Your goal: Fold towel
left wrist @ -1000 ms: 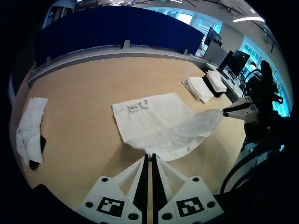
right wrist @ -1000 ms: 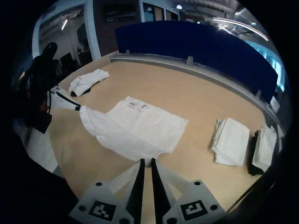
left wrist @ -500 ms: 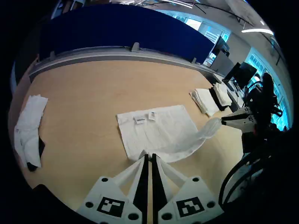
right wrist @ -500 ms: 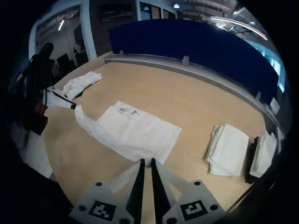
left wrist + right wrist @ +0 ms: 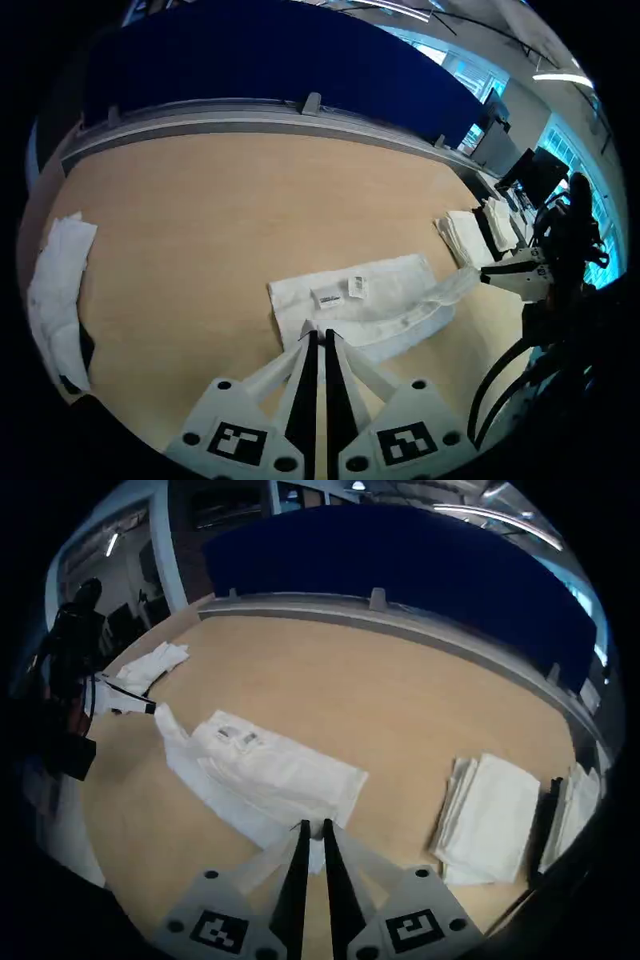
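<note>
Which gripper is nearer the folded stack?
Right. The right gripper sits beside the folded stack; the left gripper is at the towel's far end, away from it.

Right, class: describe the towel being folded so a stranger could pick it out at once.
Start at the long wooden desk before the blue partition. Mid-desk lies one white towel, partly folded, its corners pinched by the left tool and right tool. Unlike the crumpled heap at one end and the folded stacks at the other, it shows two small tags.
</note>
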{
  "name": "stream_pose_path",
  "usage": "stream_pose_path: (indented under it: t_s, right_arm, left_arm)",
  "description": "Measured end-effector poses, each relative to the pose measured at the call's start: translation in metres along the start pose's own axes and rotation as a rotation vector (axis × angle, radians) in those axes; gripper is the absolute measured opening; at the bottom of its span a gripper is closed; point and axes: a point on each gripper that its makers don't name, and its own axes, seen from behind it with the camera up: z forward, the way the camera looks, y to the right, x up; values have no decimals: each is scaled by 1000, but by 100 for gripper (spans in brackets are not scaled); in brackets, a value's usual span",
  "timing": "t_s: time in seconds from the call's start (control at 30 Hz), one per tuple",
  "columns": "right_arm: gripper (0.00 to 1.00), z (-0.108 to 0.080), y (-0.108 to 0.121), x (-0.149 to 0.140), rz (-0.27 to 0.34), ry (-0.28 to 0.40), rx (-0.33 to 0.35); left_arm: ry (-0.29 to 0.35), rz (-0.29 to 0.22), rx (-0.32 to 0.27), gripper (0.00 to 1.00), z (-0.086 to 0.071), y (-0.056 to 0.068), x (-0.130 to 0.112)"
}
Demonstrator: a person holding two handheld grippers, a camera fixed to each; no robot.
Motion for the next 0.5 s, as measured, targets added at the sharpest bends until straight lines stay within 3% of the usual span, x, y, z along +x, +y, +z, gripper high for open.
stream_pose_path:
  t_s: [0.2,0.5]
  right_arm:
    - [13,18,8,-3,33,-19,-13]
    - [12,32,13,-8,61,-34,-23]
  left_arm:
    - [-15,-9,20,6,25,-11,5]
    - [-30,-2,38,6,42,-19,-2]
